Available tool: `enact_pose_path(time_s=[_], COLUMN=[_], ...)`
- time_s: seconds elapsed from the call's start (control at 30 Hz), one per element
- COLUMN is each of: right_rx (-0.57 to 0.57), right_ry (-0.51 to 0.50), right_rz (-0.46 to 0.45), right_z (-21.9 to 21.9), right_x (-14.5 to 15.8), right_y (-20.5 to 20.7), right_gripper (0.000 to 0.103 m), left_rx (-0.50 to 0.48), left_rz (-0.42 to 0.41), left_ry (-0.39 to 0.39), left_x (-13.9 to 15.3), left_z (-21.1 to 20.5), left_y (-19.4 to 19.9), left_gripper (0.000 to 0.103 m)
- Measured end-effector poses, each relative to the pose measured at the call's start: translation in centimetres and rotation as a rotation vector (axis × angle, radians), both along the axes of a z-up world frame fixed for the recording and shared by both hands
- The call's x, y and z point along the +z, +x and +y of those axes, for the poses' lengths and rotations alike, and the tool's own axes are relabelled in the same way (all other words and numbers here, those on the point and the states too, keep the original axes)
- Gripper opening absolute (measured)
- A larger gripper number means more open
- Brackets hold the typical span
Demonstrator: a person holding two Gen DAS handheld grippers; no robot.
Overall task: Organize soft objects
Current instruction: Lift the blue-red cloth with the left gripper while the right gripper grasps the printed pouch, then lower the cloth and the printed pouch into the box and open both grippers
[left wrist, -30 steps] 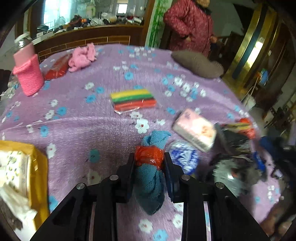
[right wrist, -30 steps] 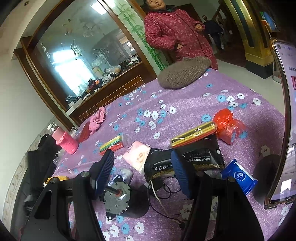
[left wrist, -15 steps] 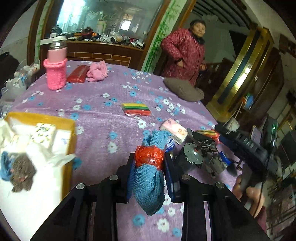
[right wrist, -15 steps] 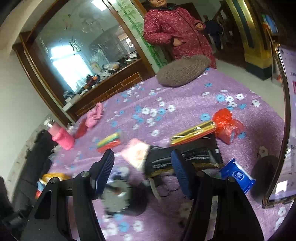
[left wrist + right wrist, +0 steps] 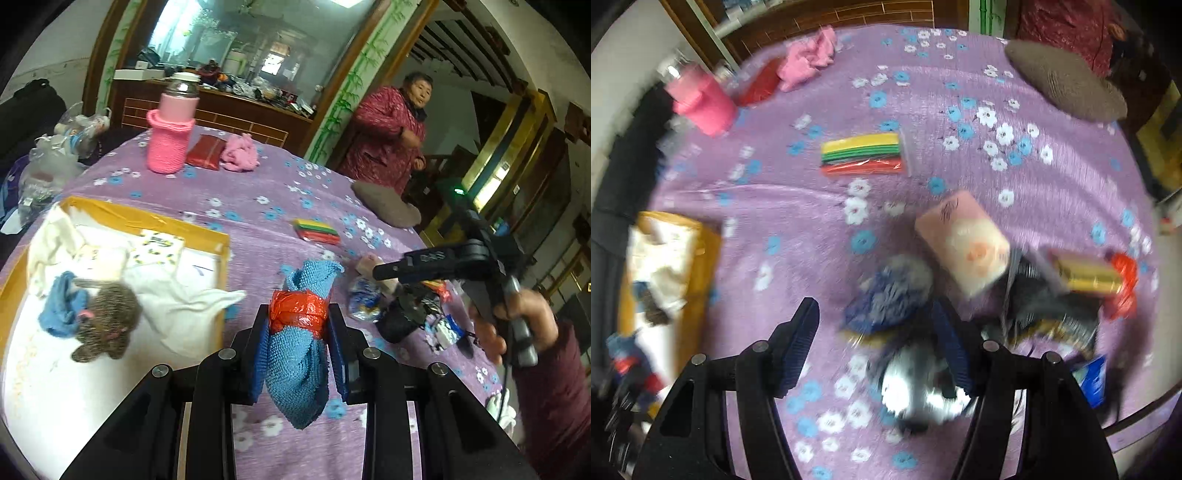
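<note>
Between the left gripper (image 5: 297, 349) jaws: blue towel roll (image 5: 301, 354) with a red band round it, clenched, held off the desk. Long axis runs along the jaws, top end pointing away from the camera, tail hanging below. Yellow box (image 5: 207, 236) sits left of it, already holding a brown knitted piece (image 5: 107, 325), a blue cloth and white fabric. Right gripper (image 5: 873, 339) jaws parted, nothing gripped, pointing down over a blurred blue-and-white packet (image 5: 890, 295) on the purple flowered cloth (image 5: 923, 110). Pink tissue pack (image 5: 962, 240), black pouch and red bag crowd just right of it. Striped pack (image 5: 864, 158) lies further off.
</note>
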State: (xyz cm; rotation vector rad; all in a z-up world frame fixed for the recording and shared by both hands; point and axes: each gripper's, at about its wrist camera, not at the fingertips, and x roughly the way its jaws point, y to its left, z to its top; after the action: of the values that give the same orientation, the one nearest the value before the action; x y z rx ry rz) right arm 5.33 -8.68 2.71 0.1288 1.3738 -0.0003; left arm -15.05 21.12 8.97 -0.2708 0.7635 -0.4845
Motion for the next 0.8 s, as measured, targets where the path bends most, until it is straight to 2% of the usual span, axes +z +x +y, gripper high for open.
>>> enact_pose_path(time_s=[0.17,0.27,0.33,0.47,0.6,0.67,0.7,0.73,0.8], right_rx=[0.027,0.075,0.086,0.091,0.076,0.08,0.09,0.098,0.096], right_ry=[-0.142,-0.203,-0.258,-0.277,-0.25,-0.244,-0.239,-0.233,-0.211], right_rz=[0.12,0.217,0.239,0.225,0.204,0.182,0.17,0.157,0.124], right_z=[1.6,2.7,3.0,3.5,4.2,4.6,4.9,5.1,5.2], right_x=[-2.4,-4.9,-5.8,-6.0,-5.7,-5.5,-5.3,-5.2,-4.6], right_y=[2.7,3.0,2.9,2.5,2.0,1.4,1.4,1.3,0.6], right_gripper=[0.063,0.063,0.064,0.066,0.065,0.057,0.055,0.05,0.048], left_rx=[0.011,-0.054,-0.086,-0.109,-0.102,-0.087,-0.085,-0.082,-0.082], left_rz=[0.031,0.058,0.088,0.146,0.211,0.204,0.203,0.2,0.192], left_ry=[0.018,0.036,0.066,0.12,0.162,0.168,0.173,0.175,0.159], left_x=[-1.0,-1.8,-2.8,-4.8,-6.9,-7.2,-7.2,-7.2,-7.2], left_z=[0.3,-2.1,-4.2,-6.9,-8.3,-8.7,-8.9,-9.0,-9.0], left_y=[0.3,0.3,0.5,1.6,2.8,3.1,3.2,3.2,3.3], left_gripper=[0.028,0.028,0.03,0.035,0.038,0.038,0.037,0.027,0.026])
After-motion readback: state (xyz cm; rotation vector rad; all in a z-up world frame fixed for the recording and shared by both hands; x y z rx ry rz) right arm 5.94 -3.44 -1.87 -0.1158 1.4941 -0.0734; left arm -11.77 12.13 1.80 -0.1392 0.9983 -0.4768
